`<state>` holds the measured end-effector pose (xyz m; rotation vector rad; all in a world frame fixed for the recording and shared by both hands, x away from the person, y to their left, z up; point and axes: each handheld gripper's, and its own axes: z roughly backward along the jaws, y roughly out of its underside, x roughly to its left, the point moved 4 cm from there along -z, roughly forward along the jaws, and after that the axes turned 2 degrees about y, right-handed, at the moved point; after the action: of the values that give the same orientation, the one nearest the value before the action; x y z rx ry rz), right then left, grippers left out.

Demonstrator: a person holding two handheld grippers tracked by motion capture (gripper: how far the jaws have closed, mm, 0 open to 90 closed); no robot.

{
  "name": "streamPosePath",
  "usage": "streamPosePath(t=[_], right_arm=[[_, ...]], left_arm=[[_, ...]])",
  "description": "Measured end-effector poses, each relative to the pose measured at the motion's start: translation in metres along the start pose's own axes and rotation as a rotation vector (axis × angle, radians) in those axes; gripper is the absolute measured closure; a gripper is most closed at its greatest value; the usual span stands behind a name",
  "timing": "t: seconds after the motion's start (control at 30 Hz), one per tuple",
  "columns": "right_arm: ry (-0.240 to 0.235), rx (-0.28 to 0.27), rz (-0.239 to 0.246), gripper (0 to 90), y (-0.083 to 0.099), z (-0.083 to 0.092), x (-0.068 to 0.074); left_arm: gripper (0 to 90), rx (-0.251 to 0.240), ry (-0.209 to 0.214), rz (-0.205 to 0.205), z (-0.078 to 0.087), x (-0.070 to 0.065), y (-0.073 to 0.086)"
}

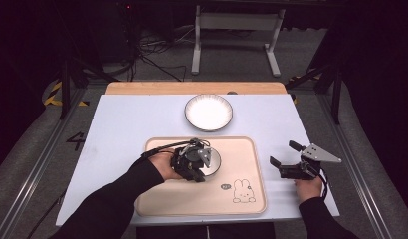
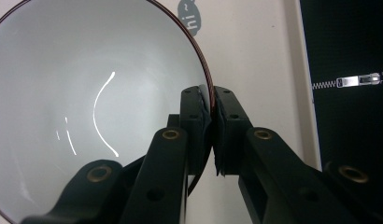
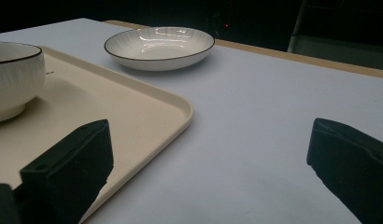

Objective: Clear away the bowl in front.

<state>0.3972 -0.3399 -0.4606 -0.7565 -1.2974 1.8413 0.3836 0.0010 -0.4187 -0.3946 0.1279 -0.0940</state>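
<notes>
A white bowl (image 1: 213, 164) with a dark rim sits on the beige tray (image 1: 242, 149), largely covered by my left gripper (image 1: 204, 162). In the left gripper view the bowl (image 2: 77, 102) shows its glossy inside, and my left gripper (image 2: 211, 100) is shut on its rim, one pad inside and one outside. The right gripper view has the same bowl (image 3: 14, 77) at its left edge. My right gripper (image 1: 281, 154) rests on the table right of the tray, jaws wide open and nothing between them (image 3: 210, 154). A white ribbed plate (image 1: 209, 112) lies beyond the tray.
The tray carries a rabbit drawing (image 1: 243, 191) near its front right corner. A pale blue mat (image 1: 122, 124) covers the table, with a wooden strip (image 1: 142, 88) along the far edge. Metal frame legs (image 1: 197, 45) stand on the floor behind.
</notes>
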Motion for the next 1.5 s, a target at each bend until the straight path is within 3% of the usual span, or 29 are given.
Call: streamPosePath(t=[0.17, 0.27, 0.4, 0.47, 0.5, 0.53, 0.6, 0.63, 0.67, 0.7, 0.73, 0.8, 0.87, 0.93, 1.0, 1.03, 1.07, 1.23, 1.33, 1.5], right_arm=[[0.0, 0.0, -0.001, 1.1, 0.0, 0.0, 0.0], [-0.001, 0.0, 0.0, 1.1, 0.0, 0.0, 0.0], [-0.001, 0.0, 0.0, 1.1, 0.0, 0.0, 0.0], [-0.001, 0.0, 0.0, 1.1, 0.0, 0.0, 0.0], [0.0, 0.0, 0.0, 1.1, 0.0, 0.0, 0.0], [0.0, 0.0, 0.0, 1.1, 0.0, 0.0, 0.0], [-0.001, 0.0, -0.001, 1.1, 0.0, 0.0, 0.0], [0.0, 0.0, -0.001, 1.1, 0.0, 0.0, 0.0], [0.0, 0.001, -0.001, 1.1, 0.0, 0.0, 0.0], [0.0, 0.001, -0.001, 1.1, 0.0, 0.0, 0.0], [0.0, 0.001, -0.001, 1.1, 0.0, 0.0, 0.0], [0.0, 0.001, -0.001, 1.1, 0.0, 0.0, 0.0], [0.0, 0.001, -0.002, 1.1, 0.0, 0.0, 0.0], [0.001, 0.001, 0.0, 1.1, 0.0, 0.0, 0.0], [0.001, 0.002, 0.001, 1.1, 0.0, 0.0, 0.0], [0.001, 0.001, 0.001, 1.1, 0.0, 0.0, 0.0], [0.002, 0.002, 0.0, 1.1, 0.0, 0.0, 0.0], [0.003, 0.002, -0.001, 1.1, 0.0, 0.0, 0.0], [0.004, 0.003, -0.001, 1.1, 0.0, 0.0, 0.0], [0.004, 0.003, -0.001, 1.1, 0.0, 0.0, 0.0]], left_arm=[[83.2, -0.005, 0.011, -0.001, 0.0, 0.001, 0.0], [80.8, -0.017, 0.046, 0.015, 0.0, 0.001, 0.0], [66.5, -0.008, 0.048, 0.05, 0.0, 0.001, -0.001], [56.8, -0.057, 0.049, 0.085, 0.005, 0.003, -0.001], [49.9, -0.057, 0.049, 0.085, 0.005, 0.003, -0.001], [42.6, -0.096, 0.047, 0.096, 0.009, 0.006, -0.001], [34.8, -0.121, 0.052, 0.1, 0.012, 0.007, 0.0], [31.1, -0.185, 0.059, 0.121, 0.017, 0.009, 0.001], [27.3, -0.185, 0.059, 0.121, 0.017, 0.009, 0.001], [24.2, -0.242, 0.059, 0.146, 0.022, 0.009, 0.003], [21.1, -0.242, 0.059, 0.146, 0.022, 0.009, 0.003], [16.4, -0.329, 0.037, 0.18, 0.03, 0.011, 0.008], [8.4, -0.352, 0.013, 0.193, 0.032, 0.012, 0.01], [6.0, -0.399, -0.043, 0.214, 0.037, 0.012, 0.015], [2.0, -0.458, -0.075, 0.239, 0.041, 0.011, 0.022], [0.9, -0.458, -0.075, 0.239, 0.041, 0.011, 0.022], [0.3, -0.491, -0.108, 0.243, 0.043, 0.011, 0.026], [0.2, -0.555, -0.159, 0.261, 0.048, 0.008, 0.035], [0.3, -0.633, -0.2, 0.289, 0.054, 0.006, 0.048], [0.3, -0.687, -0.248, 0.313, 0.06, 0.006, 0.063]])
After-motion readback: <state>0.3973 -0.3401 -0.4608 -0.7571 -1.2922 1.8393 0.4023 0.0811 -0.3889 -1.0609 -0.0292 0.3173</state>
